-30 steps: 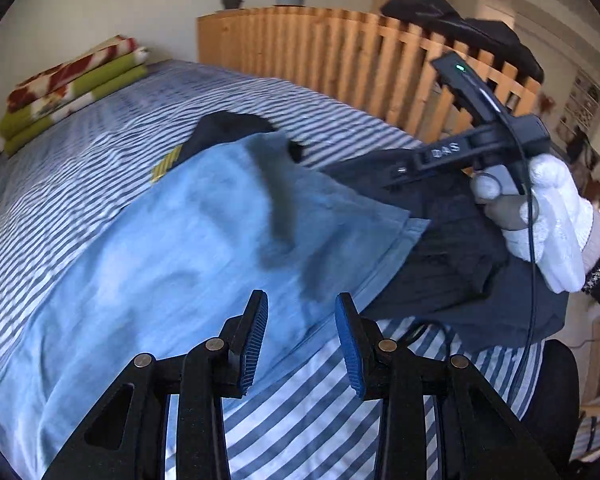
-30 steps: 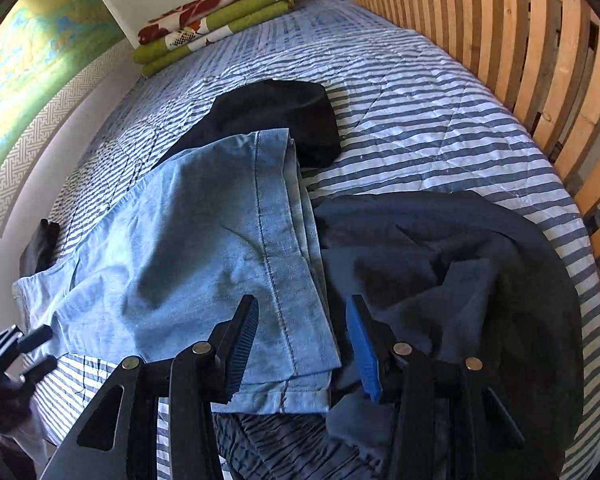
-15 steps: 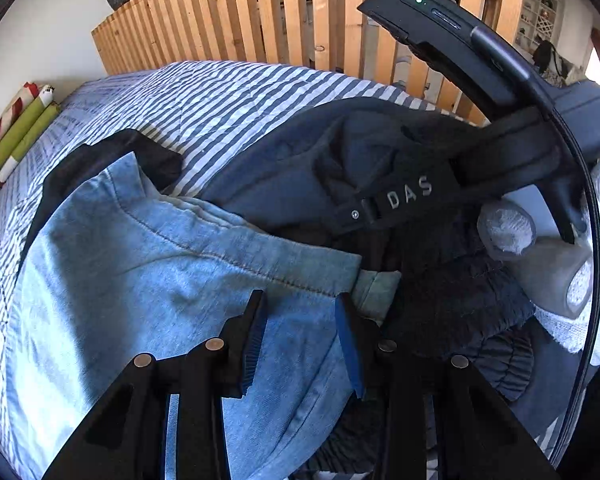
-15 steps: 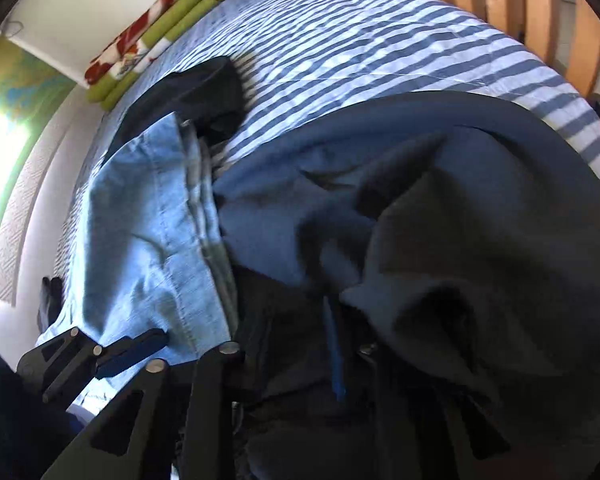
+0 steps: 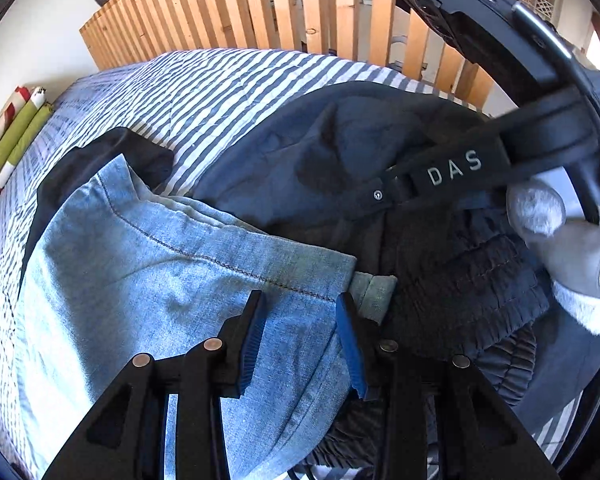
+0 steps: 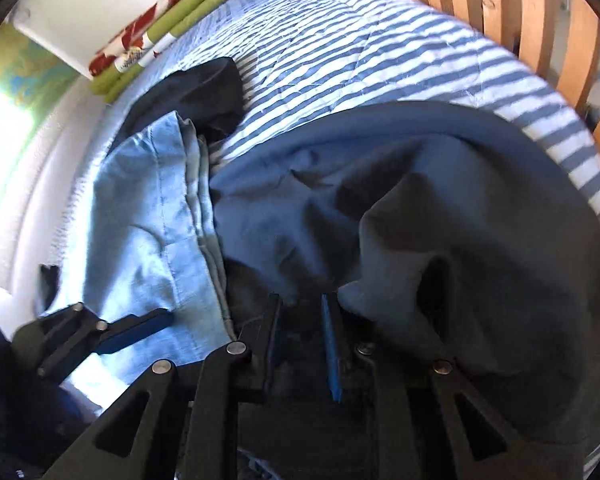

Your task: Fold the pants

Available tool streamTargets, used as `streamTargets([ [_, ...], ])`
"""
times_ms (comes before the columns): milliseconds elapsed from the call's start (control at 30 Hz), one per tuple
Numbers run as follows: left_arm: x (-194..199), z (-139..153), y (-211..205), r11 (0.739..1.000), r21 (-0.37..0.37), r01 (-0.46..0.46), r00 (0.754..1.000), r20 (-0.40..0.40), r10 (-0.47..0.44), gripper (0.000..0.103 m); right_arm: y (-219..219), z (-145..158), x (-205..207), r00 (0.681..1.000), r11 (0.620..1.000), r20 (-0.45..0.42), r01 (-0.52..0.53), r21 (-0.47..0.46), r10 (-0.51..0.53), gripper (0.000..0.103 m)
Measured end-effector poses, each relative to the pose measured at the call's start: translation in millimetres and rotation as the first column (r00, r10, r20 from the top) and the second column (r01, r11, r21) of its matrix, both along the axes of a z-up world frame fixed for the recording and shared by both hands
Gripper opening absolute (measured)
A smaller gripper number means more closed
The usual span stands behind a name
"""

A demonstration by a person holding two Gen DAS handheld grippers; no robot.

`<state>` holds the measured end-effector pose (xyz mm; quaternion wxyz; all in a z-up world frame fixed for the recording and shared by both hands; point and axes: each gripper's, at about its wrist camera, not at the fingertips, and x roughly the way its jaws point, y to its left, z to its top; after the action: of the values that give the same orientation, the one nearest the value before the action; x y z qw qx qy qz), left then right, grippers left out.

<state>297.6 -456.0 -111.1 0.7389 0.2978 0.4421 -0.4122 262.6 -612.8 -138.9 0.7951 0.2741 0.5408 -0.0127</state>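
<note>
The left gripper (image 5: 300,336), low in the left wrist view, hovers with its blue pads spread apart over the hem corner of the light blue pants (image 5: 152,280), pressing nothing, while dark navy pants (image 5: 340,152) lie heaped to the right on the striped bedcover (image 5: 204,88) under a white-gloved hand (image 5: 572,256). In the right wrist view the right gripper (image 6: 302,340), at lower centre, has just been closing and its narrow jaws pinch the dark navy pants' bunched fabric; the light blue pants lie at centre left.
</note>
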Motion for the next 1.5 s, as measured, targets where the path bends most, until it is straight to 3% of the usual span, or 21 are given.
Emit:
streamTargets([
  [133, -1, 2, 3, 1.0, 0.007, 0.016, 1.0, -0.004, -0.016, 0.039, -1, -3, -1, 1.0, 0.999, 0.006, 0.011, 0.041, -0.012, 0.018],
  [267, -3, -2, 7, 0.999, 0.019, 0.034, 0.999, -0.001, -0.034, 0.039, 5, -3, 0, 0.999, 0.985, 0.047, -0.01, 0.175, 0.002, 0.02],
  [333, -7, -6, 8, 0.998, 0.029, 0.048, 0.999, 0.023, -0.048, 0.039, 9, -3, 3, 0.999, 0.983, 0.042, -0.02, 0.182, 0.013, 0.026],
  [367, -8, -7, 9, 0.999, 0.023, 0.046, 0.999, 0.022, -0.046, 0.037, 12, -3, 5, 0.999, 0.983, 0.044, -0.028, 0.183, 0.02, 0.028],
  [467, -6, -4, 13, 0.999, -0.007, 0.032, 0.999, 0.003, -0.032, 0.009, 23, -1, 8, 0.997, 0.979, 0.065, -0.062, 0.194, 0.05, 0.031],
  [567, -7, -1, 19, 0.999, -0.03, 0.028, 1.0, -0.007, -0.029, 0.002, 30, 0, 13, 0.996, 0.985, 0.054, -0.079, 0.152, 0.071, 0.036],
  [867, -8, 15, 37, 0.994, -0.112, -0.015, 0.999, -0.044, 0.01, 0.001, 31, -3, 12, 0.996, 0.982, 0.037, -0.082, 0.168, 0.077, 0.036],
  [1133, -17, 27, 44, 0.983, -0.184, -0.006, 0.993, -0.12, -0.016, 0.001, 35, 10, 3, 0.994, 0.975, 0.074, -0.09, 0.201, 0.076, 0.036],
  [1333, -17, 31, 49, 0.984, -0.18, -0.004, 0.993, -0.119, -0.017, 0.001, 45, 14, 4, 0.991, 0.98, 0.071, -0.121, 0.155, 0.112, 0.036],
  [1467, -7, 36, 54, 0.978, -0.205, -0.039, 0.991, -0.133, 0.011, 0.001, 39, 9, 4, 0.992, 0.969, 0.061, -0.117, 0.218, 0.106, 0.035],
  [1500, -8, 36, 54, 0.977, -0.209, -0.038, 0.991, -0.134, 0.01, 0.001, 39, 10, 3, 0.992, 0.966, 0.068, -0.121, 0.229, 0.108, 0.03],
])
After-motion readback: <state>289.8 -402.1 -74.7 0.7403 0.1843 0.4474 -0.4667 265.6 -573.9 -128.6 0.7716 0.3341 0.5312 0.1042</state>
